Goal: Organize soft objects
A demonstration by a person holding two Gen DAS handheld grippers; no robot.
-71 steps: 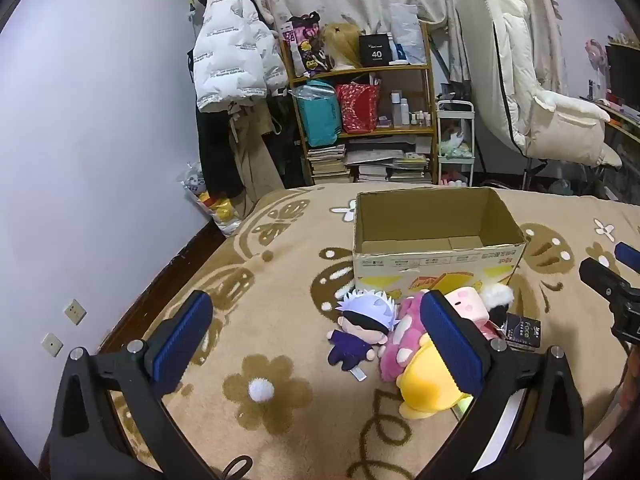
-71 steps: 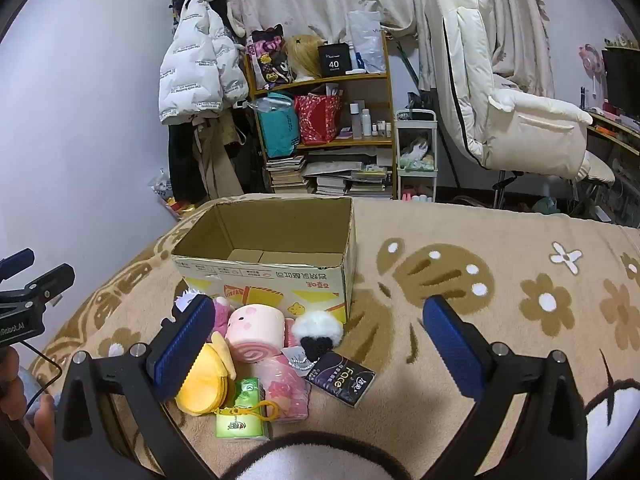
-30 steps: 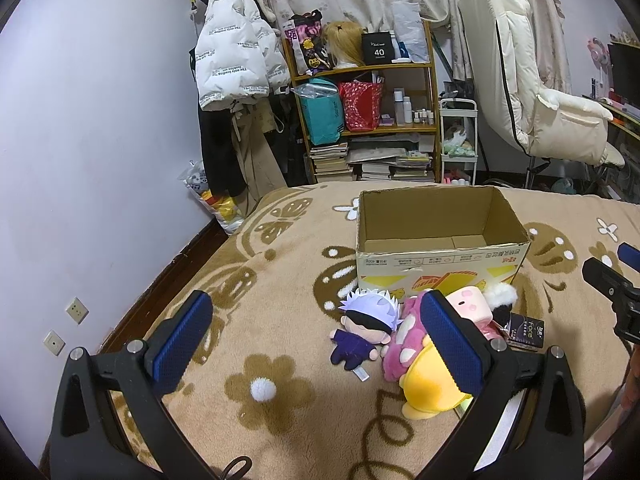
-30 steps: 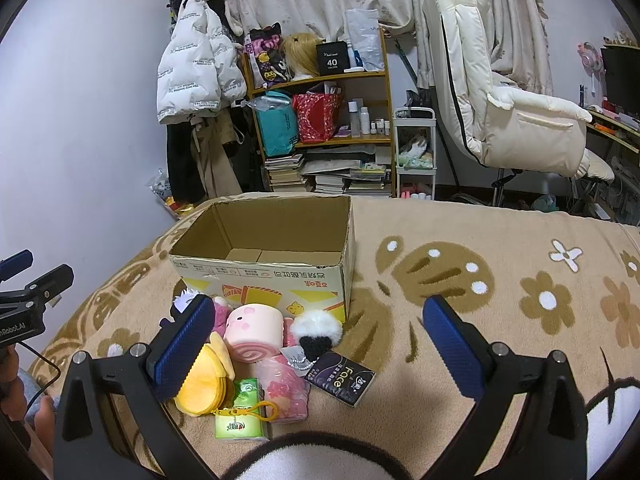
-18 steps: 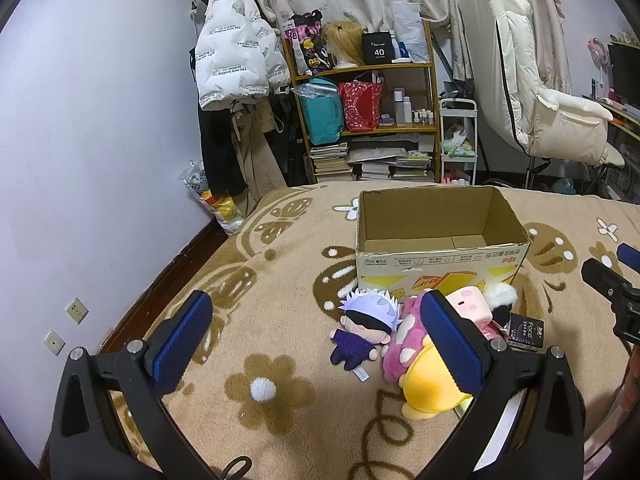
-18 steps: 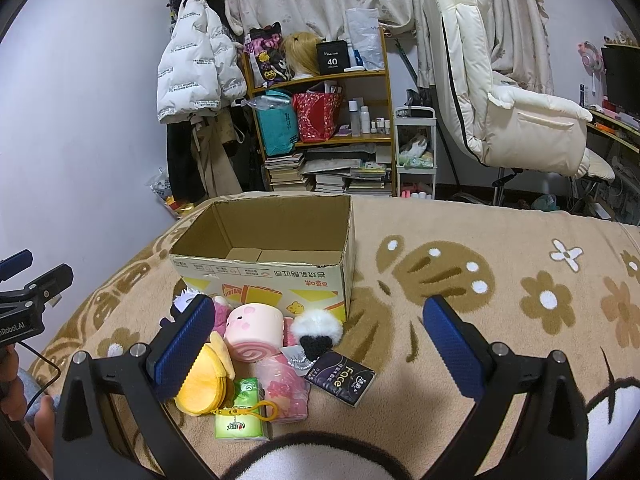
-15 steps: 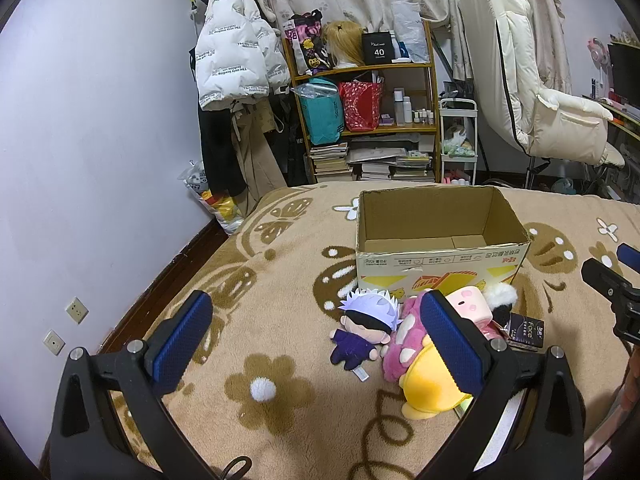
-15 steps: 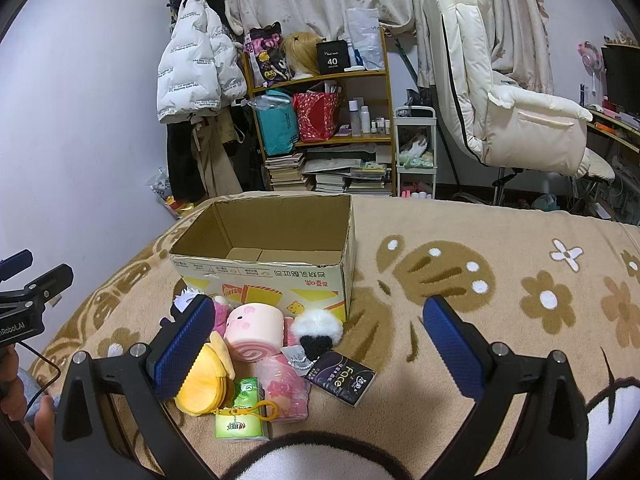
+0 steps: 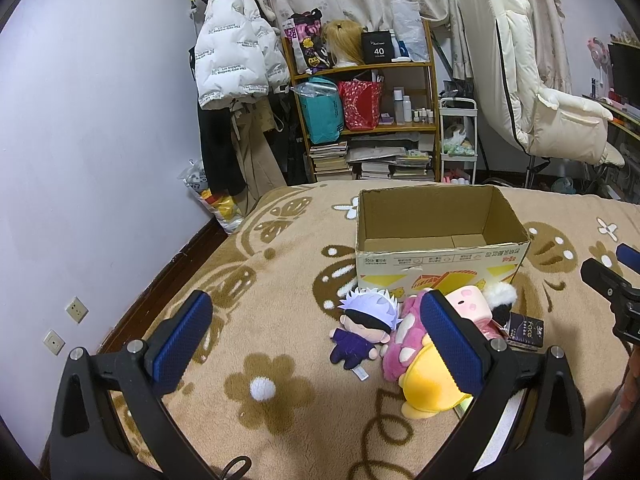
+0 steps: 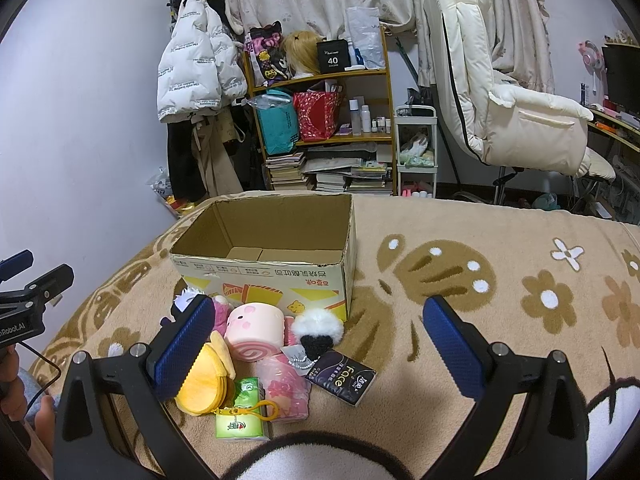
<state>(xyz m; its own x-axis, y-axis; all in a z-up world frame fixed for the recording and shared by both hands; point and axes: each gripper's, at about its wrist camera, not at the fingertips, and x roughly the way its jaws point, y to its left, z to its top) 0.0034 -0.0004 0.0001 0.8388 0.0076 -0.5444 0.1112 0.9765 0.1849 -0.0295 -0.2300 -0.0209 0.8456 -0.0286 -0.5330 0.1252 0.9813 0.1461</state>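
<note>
Soft objects lie in a cluster on the tan flower-patterned blanket (image 10: 460,240), directly in front of the open cardboard box (image 10: 280,280): white-haired doll (image 9: 366,326), pink roll plush (image 10: 254,330), yellow plush (image 10: 202,380), black-and-white pompom (image 10: 318,330), green tissue pack (image 10: 240,420), dark "Face" tissue pack (image 10: 342,376). The box interior holds nothing visible. Left gripper (image 9: 316,342): jaws wide, holding nothing, above the blanket beside the doll. Right gripper (image 10: 316,342): jaws wide, holding nothing, above the cluster.
</note>
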